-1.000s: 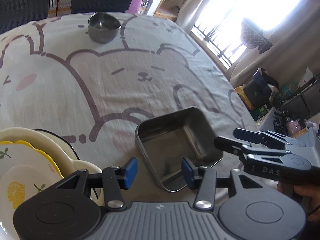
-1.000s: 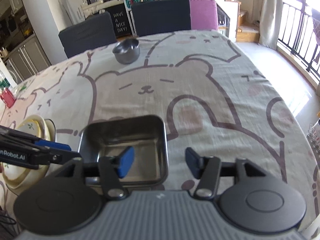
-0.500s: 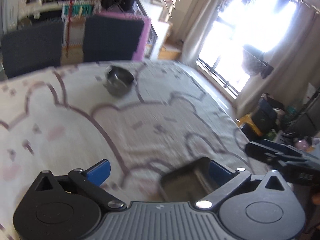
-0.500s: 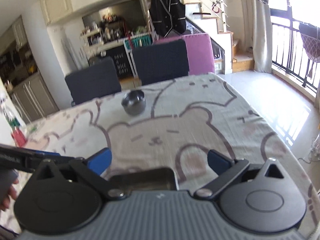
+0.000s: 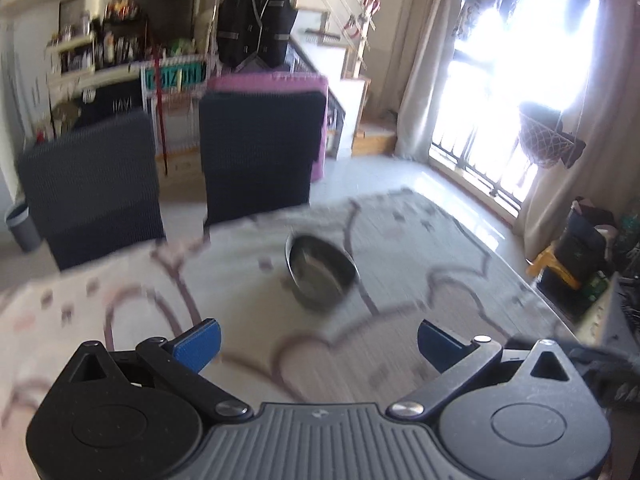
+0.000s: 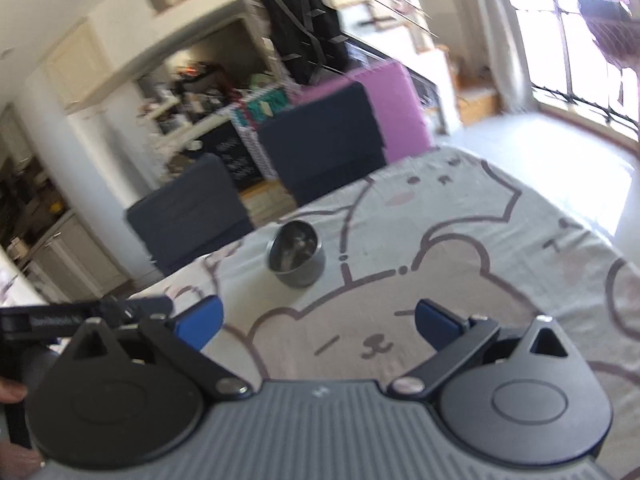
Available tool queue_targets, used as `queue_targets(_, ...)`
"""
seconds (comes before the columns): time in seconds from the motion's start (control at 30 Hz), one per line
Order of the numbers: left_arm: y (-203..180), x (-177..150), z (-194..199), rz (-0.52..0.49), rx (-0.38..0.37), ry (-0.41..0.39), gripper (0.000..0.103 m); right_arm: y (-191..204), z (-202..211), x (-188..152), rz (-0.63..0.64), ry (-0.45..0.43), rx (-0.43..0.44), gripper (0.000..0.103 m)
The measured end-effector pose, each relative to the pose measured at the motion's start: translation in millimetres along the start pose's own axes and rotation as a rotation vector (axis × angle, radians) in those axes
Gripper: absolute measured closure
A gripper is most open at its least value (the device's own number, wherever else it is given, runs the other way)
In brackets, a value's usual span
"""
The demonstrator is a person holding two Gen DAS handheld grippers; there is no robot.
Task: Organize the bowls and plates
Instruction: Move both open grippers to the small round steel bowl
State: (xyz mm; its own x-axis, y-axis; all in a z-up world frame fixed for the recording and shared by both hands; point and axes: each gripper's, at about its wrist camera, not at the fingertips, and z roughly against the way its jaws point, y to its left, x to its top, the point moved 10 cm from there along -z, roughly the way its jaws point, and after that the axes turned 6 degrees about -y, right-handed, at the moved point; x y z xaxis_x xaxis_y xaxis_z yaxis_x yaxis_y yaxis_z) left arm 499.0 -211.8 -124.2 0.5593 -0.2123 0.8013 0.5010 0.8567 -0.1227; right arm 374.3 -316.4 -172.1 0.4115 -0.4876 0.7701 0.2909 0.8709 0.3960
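- A tabletop draped in a pale cloth printed with cartoon bears filled the space ahead of both pairs of fingers, in a sunlit room blurred by camera motion.
- Two dark chairs stood at the tabletop's far edge, beyond the fingers, with a purple chair behind one of them.
- The left gripper hovered above the cloth with its blue-padded fingers spread wide and nothing between them.
- The right gripper likewise hung over the bear print, its fingers held wide apart and empty; the left gripper's black body showed just beyond its left finger.
- A small round metal bowl sat upright on the cloth, ahead of the left gripper's fingers and roughly in line with the gap between them, well clear of both pads.
- In the right wrist view, the same metal bowl lay ahead of the fingers and slightly toward the left one, near the tabletop's far edge, touching neither finger.
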Motion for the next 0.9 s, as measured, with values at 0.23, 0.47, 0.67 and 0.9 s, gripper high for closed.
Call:
queue_targets(0.23, 32, 27, -82, 0.016, 0.03, 0.011, 0.0, 8, -95, -14, -0.215, 0.146, -0.02, 0.0)
queue_targets(0.47, 46, 24, -159, -0.076, 0.076, 0.07, 0.0, 18, -158, -15, -0.366, 0.206, 0.083, 0.002)
queue_targets(0.67, 48, 24, -203, -0.167, 0.133, 0.141, 0.0, 21, -199, -15, -0.286, 0.155, -0.013, 0.019)
queue_targets(0.9, 49, 15, -230, -0.2, 0.131, 0.18, 0.0, 20, -223, -24, -0.275, 0.139, -0.059, 0.032)
